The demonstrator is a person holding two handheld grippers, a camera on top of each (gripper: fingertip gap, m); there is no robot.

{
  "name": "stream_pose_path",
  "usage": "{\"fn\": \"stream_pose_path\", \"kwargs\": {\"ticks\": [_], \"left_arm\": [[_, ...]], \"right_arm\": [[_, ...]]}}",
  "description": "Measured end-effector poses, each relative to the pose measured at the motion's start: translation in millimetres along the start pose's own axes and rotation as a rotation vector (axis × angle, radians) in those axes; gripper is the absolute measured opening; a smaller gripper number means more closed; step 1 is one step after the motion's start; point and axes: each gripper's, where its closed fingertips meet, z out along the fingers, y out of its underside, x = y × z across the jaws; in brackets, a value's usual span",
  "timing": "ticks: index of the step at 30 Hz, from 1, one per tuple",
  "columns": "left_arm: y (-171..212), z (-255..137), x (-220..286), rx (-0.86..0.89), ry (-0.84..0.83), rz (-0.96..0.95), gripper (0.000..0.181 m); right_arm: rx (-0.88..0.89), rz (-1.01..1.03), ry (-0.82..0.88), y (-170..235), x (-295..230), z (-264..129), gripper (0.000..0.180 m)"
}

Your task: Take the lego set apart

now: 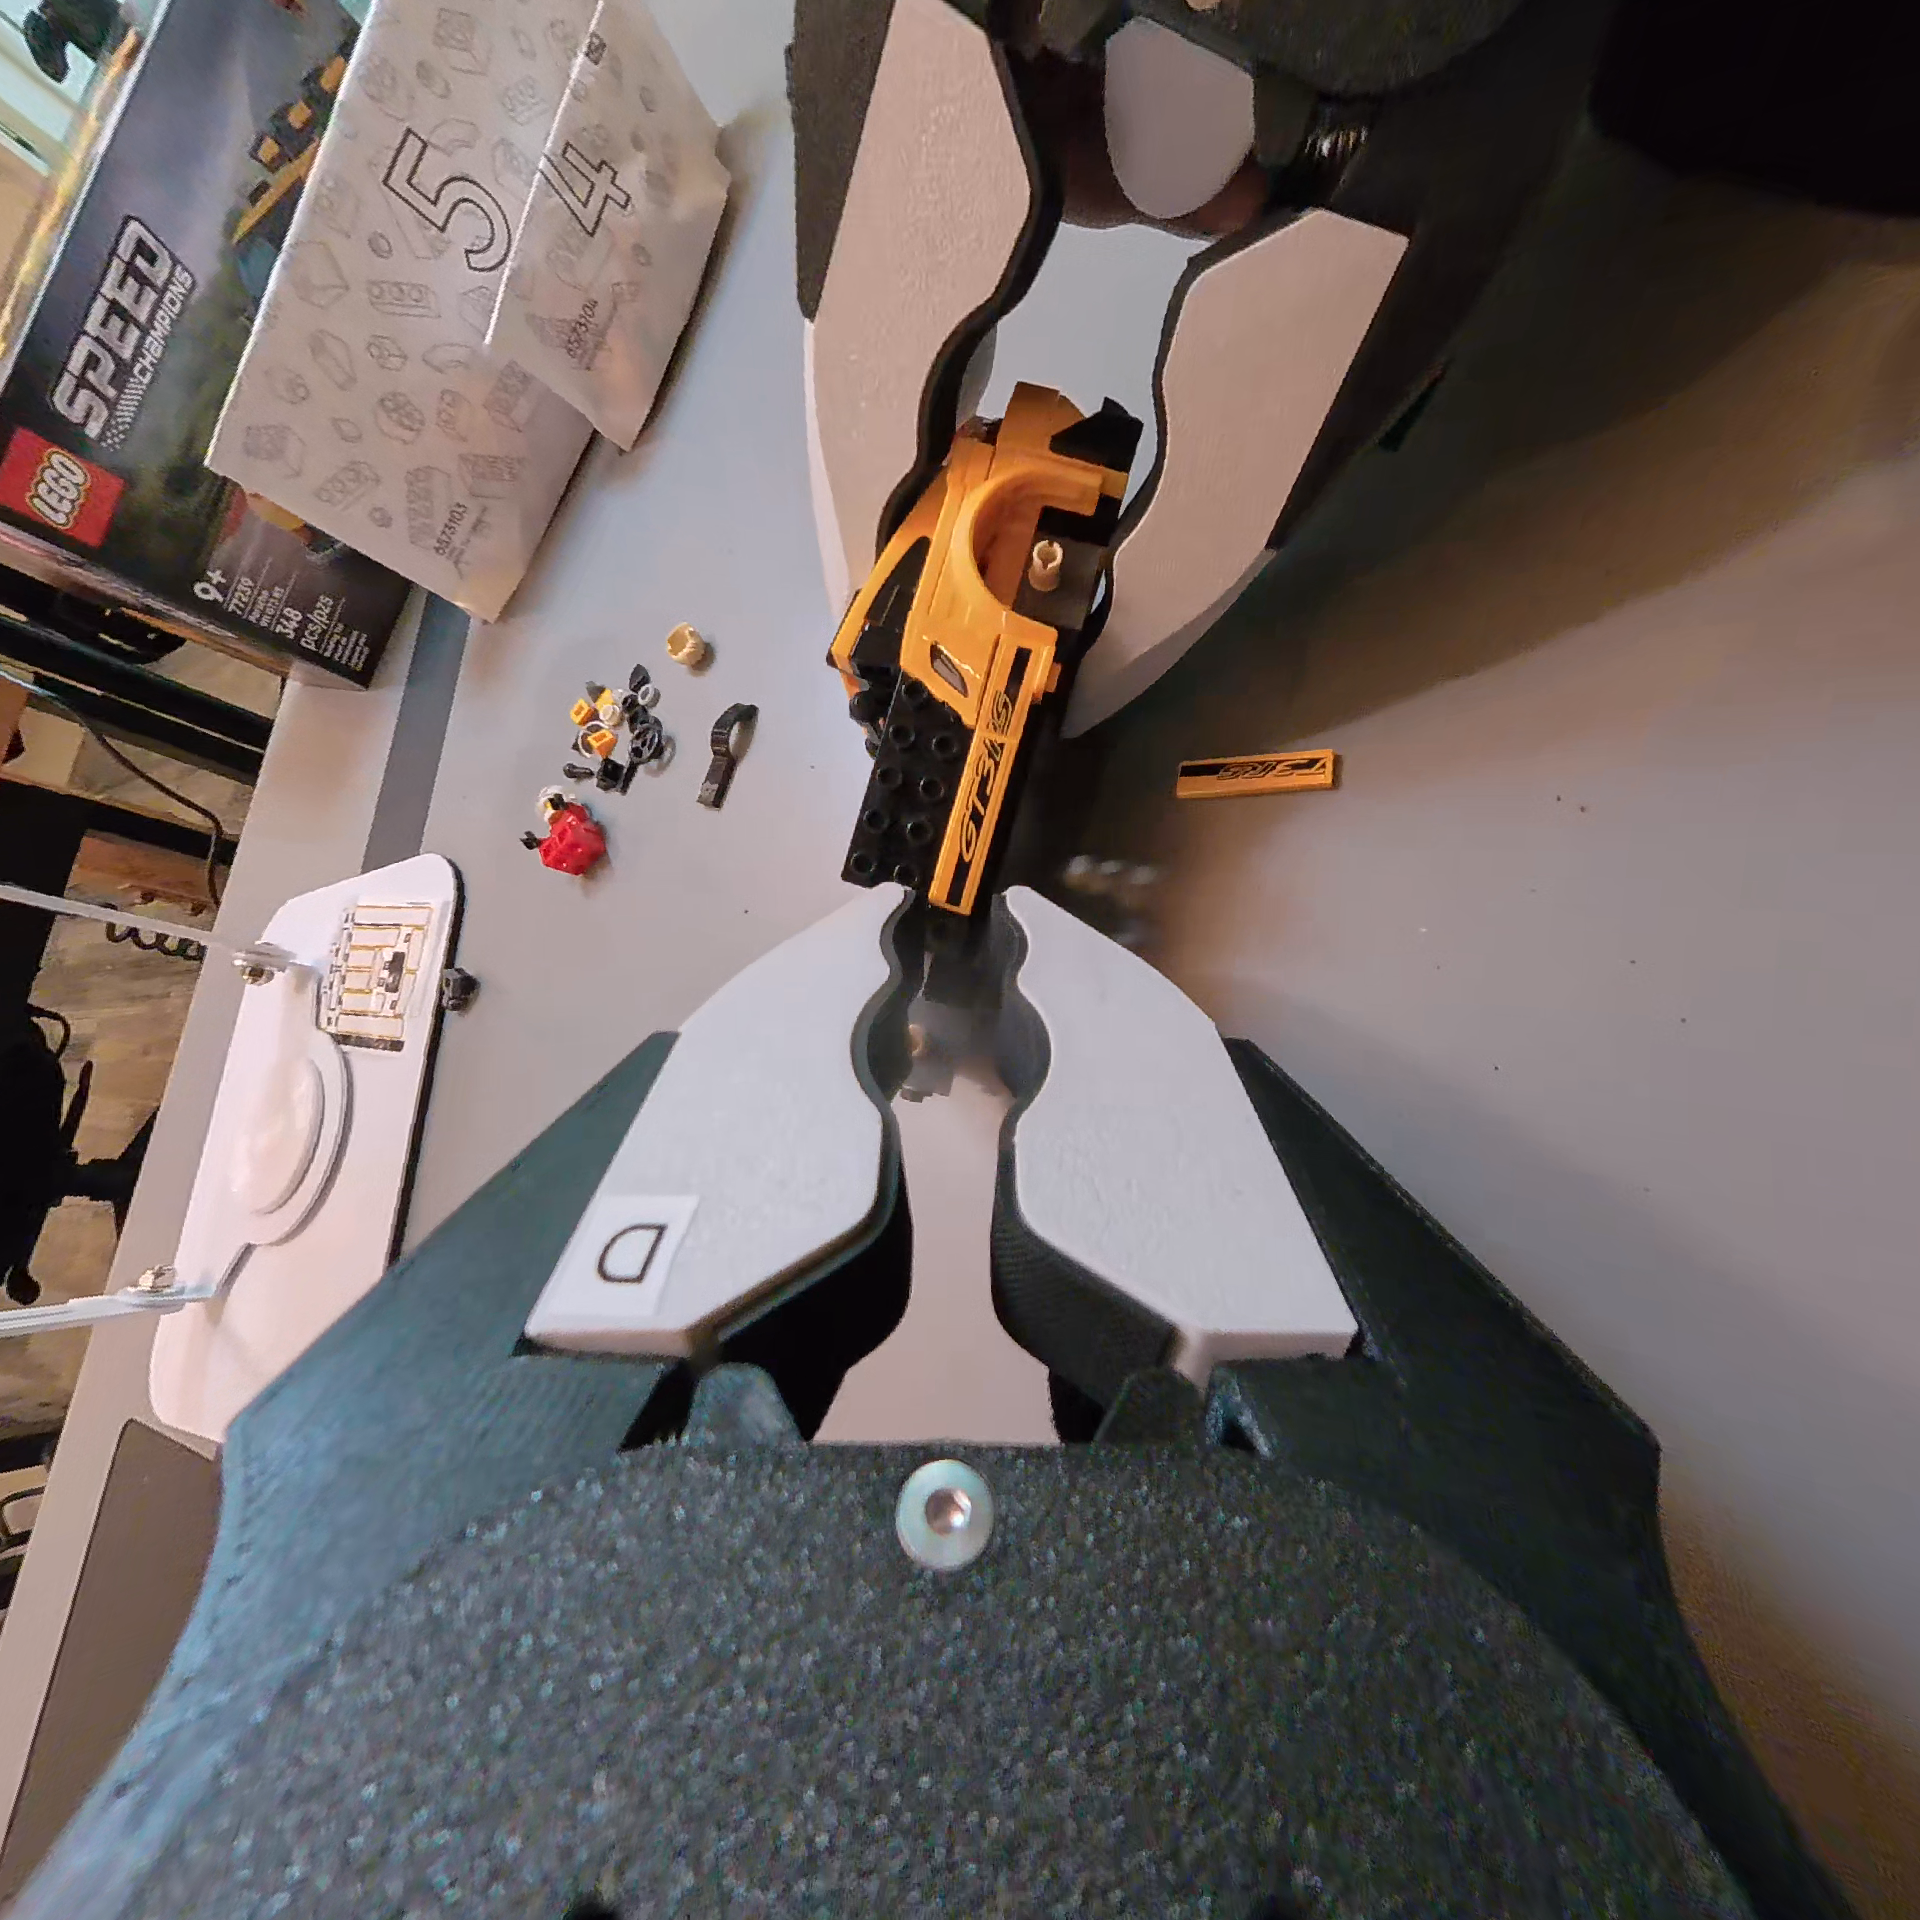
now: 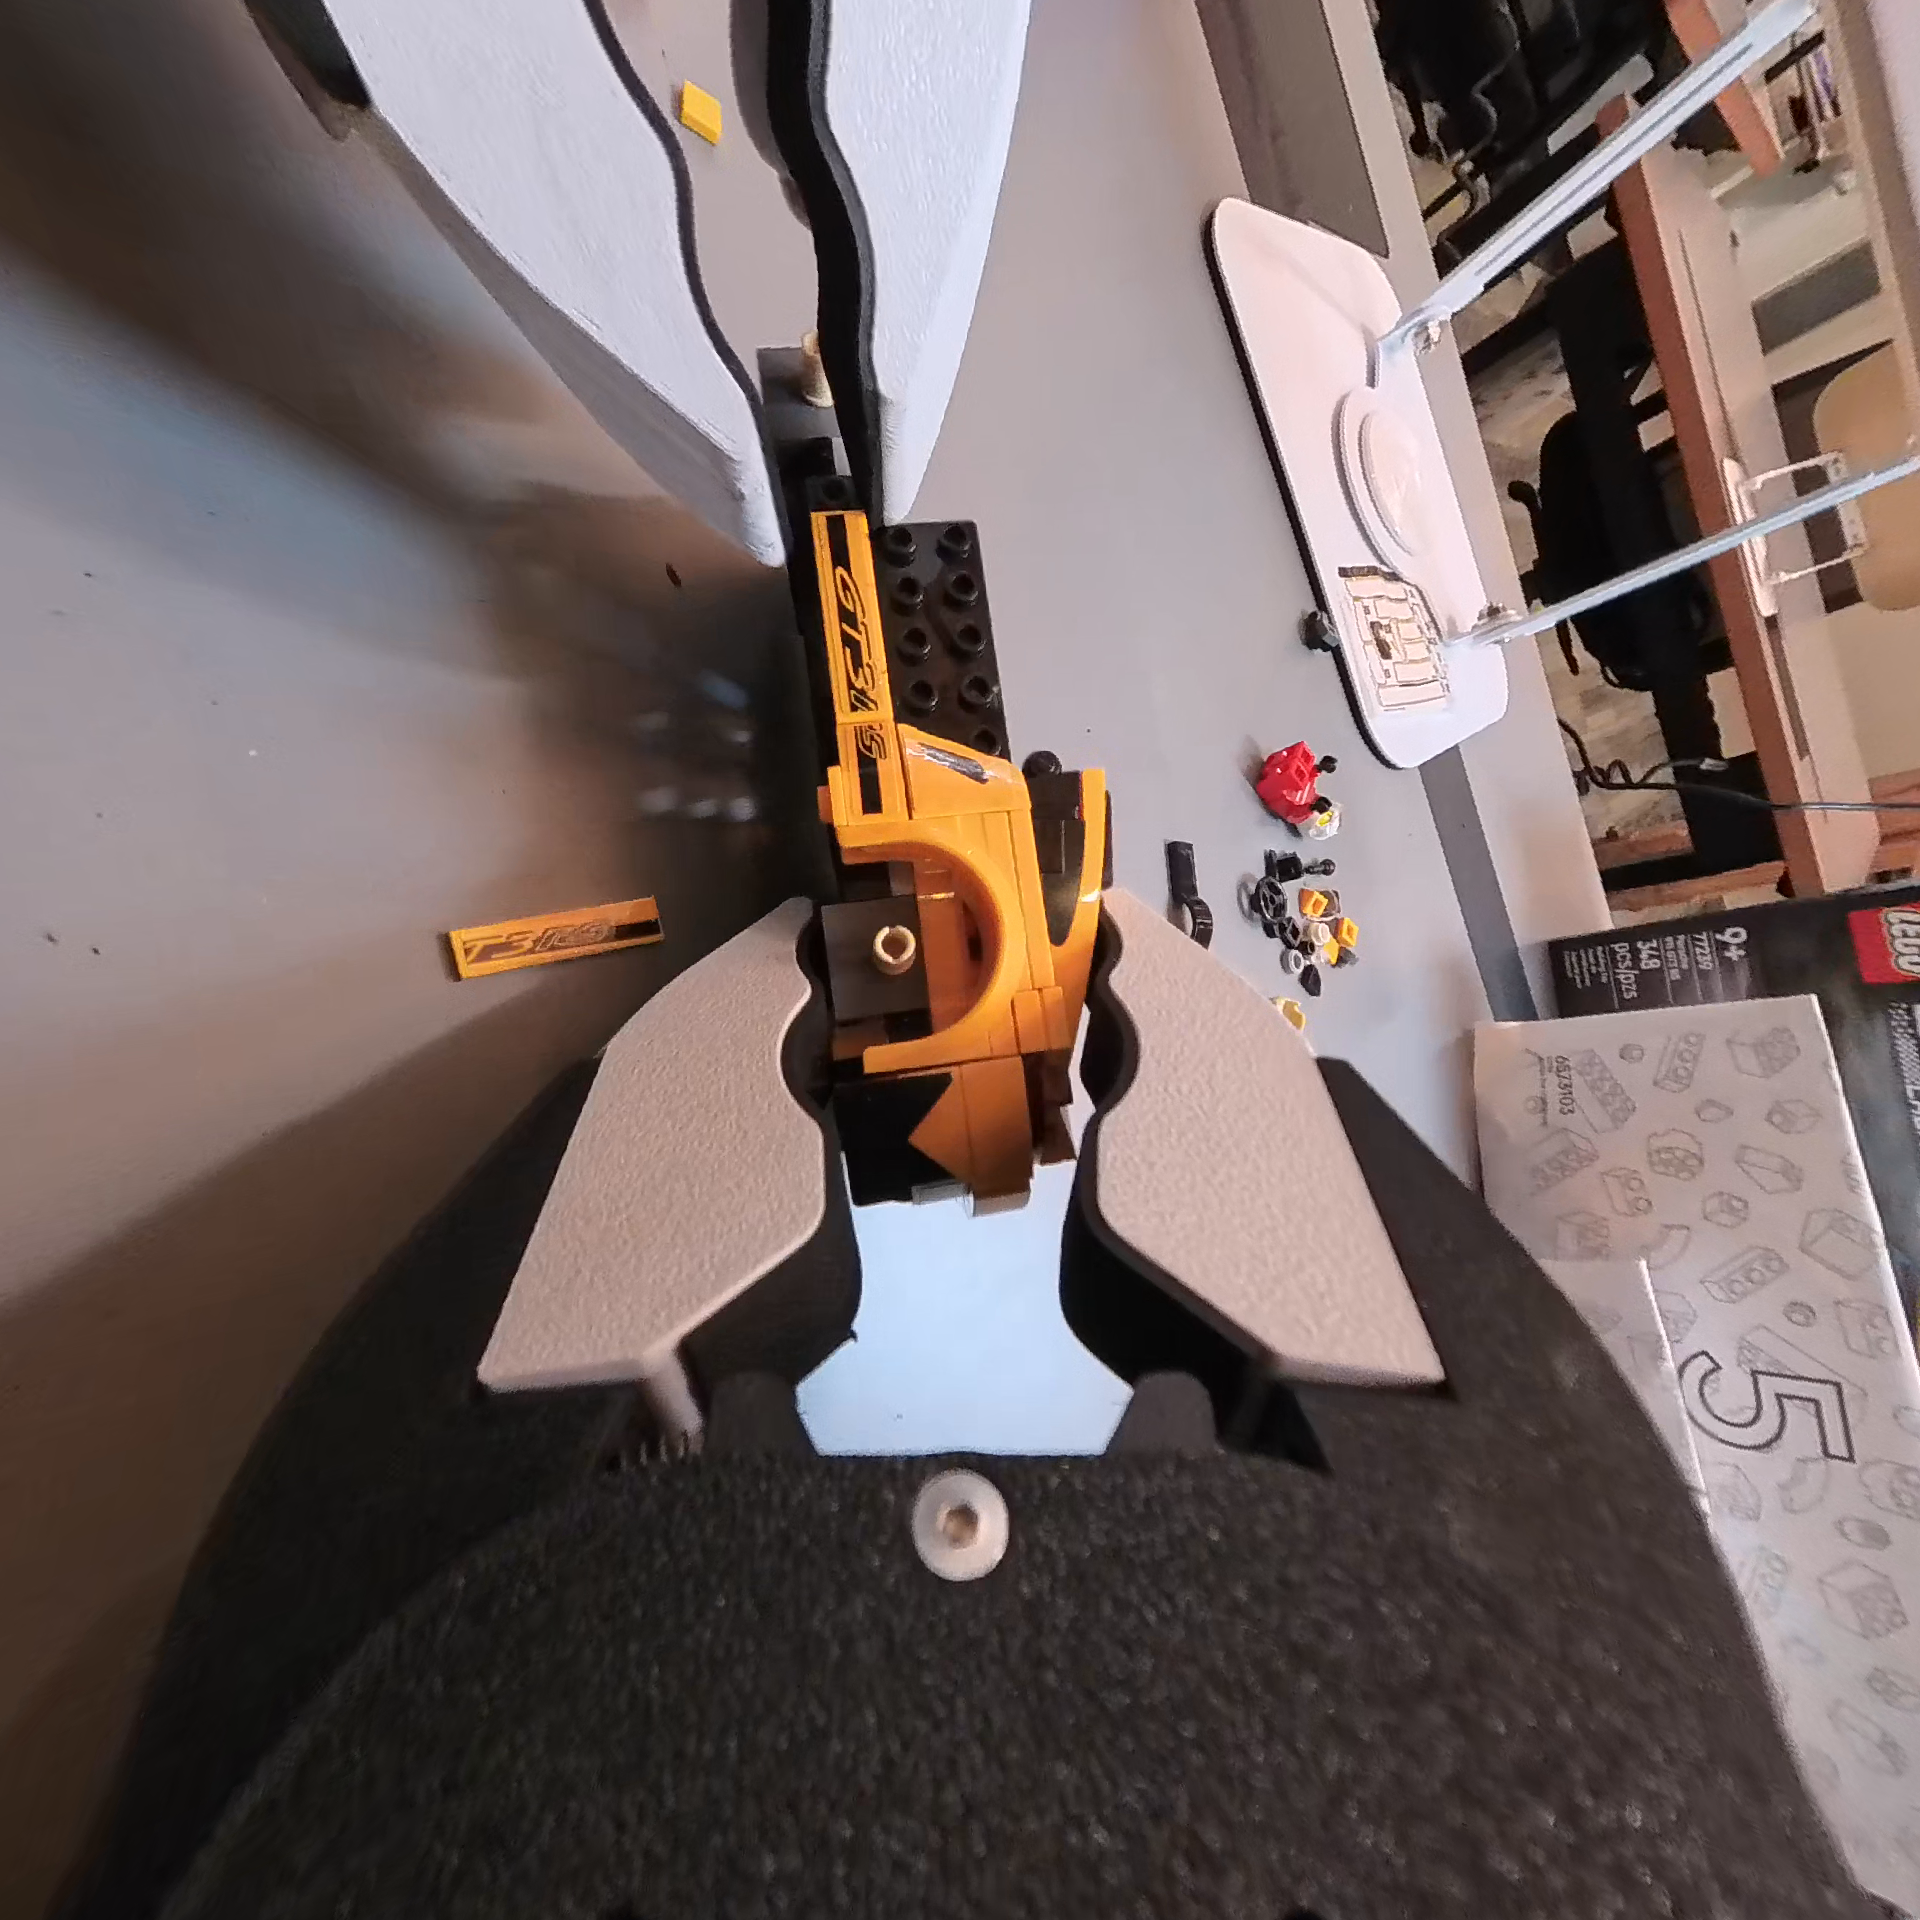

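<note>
Claws pinch opposite ends of the car (image 1: 966, 665) above the tabletop (image 1: 1455, 1039), left claw (image 1: 951, 935) on its black end, right claw (image 2: 951, 997) on its orange end; an uneven pull could scatter bricks.

This looks like an office or a work room. There is a long grey table (image 1: 1558, 935) with a toy box (image 1: 156, 343) and paper bags (image 1: 447, 312) on it. A white stand (image 2: 1351, 447) with thin metal legs sits near the edge. Past the table I can see black office chairs (image 2: 1621, 582), wooden desks (image 2: 1714, 540) and some cables (image 1: 156, 790) hanging down.
</note>
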Motion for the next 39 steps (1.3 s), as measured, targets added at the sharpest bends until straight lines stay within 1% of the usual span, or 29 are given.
{"fn": "stream_pose_path", "kwargs": {"ticks": [11, 29, 33, 35, 39], "left_arm": [[9.7, -0.3, -6.5, 0.04, -0.003, -0.034, 0.012], [7.2, -6.1, -1.7, 0.053, 0.041, -0.094, 0.01], [6.7, -7.5, 0.7, 0.047, 0.045, -0.087, 0.008], [7.8, -7.3, 1.6, 0.04, 0.019, -0.057, 0.008], [9.2, -6.3, 0.8, 0.027, 0.01, -0.039, 0.007]], "right_arm": [[0.006, 0.013, 0.0, -3.9, -1.5, 2.0, 0.045], [0.024, 0.012, 0.009, -8.9, -2.9, 5.1, 0.044], [0.011, -0.016, 0.04, -9.0, -2.1, 5.8, 0.044], [-0.008, -0.038, 0.062, -8.3, -0.9, 6.4, 0.044], [-0.017, -0.037, 0.082, -7.7, 0.4, 7.1, 0.044]]}}
